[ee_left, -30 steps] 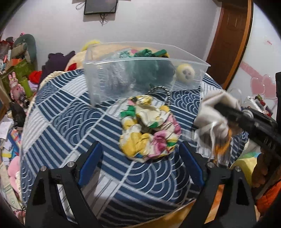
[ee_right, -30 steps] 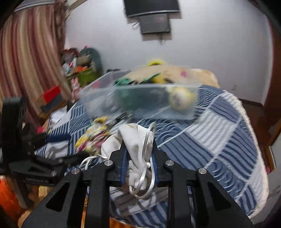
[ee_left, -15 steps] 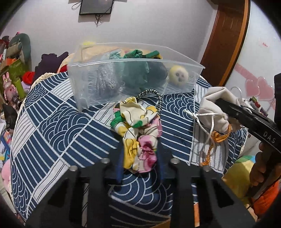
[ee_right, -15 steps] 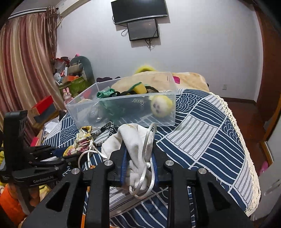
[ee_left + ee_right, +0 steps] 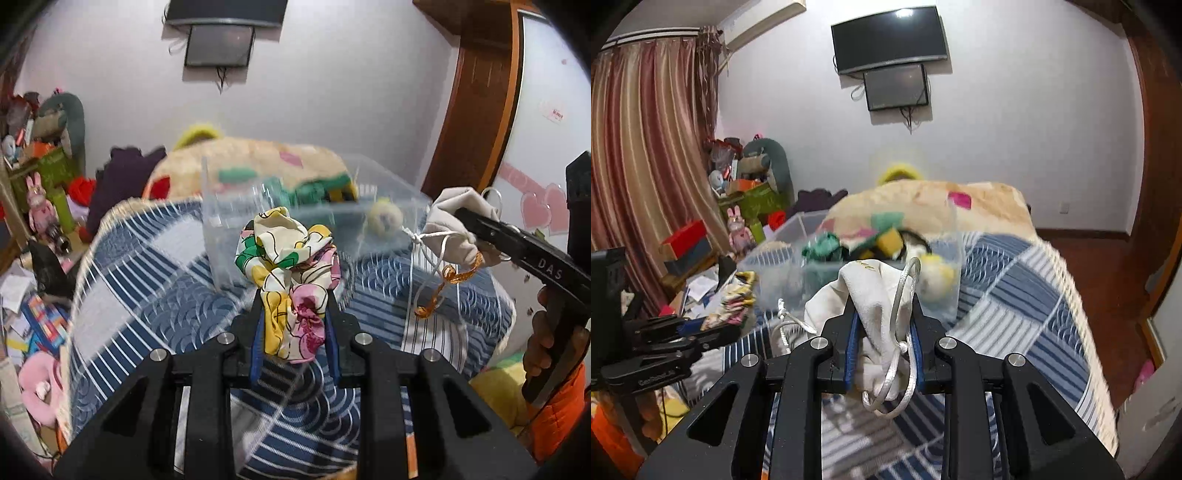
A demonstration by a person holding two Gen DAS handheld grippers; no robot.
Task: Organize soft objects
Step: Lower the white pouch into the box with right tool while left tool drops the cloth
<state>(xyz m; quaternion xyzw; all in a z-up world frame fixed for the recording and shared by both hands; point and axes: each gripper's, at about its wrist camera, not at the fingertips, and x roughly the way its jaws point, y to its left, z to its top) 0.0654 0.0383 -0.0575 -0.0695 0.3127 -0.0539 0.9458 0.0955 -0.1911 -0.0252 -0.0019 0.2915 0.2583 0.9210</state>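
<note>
My left gripper (image 5: 293, 306) is shut on a floral scrunchie (image 5: 291, 266), yellow, pink, green and white, and holds it lifted above the blue patterned cloth in front of the clear plastic bin (image 5: 280, 218). My right gripper (image 5: 884, 314) is shut on a cream drawstring pouch (image 5: 871, 291) with white cords, held above the table just before the bin (image 5: 798, 266). The pouch also shows at the right of the left wrist view (image 5: 454, 229), and the scrunchie at the left of the right wrist view (image 5: 733, 299). The bin holds green soft things and a yellow plush ball (image 5: 384, 218).
The round table has a blue and white wave-pattern cloth (image 5: 147, 295). A large beige plush (image 5: 923, 206) lies behind the bin. Toys and boxes crowd the floor at the left (image 5: 40, 206). A wooden door (image 5: 476, 122) stands at the right.
My left gripper closed on the scrunchie and lifted it off the cloth toward the bin. My right gripper rose with the pouch and moved nearer the bin.
</note>
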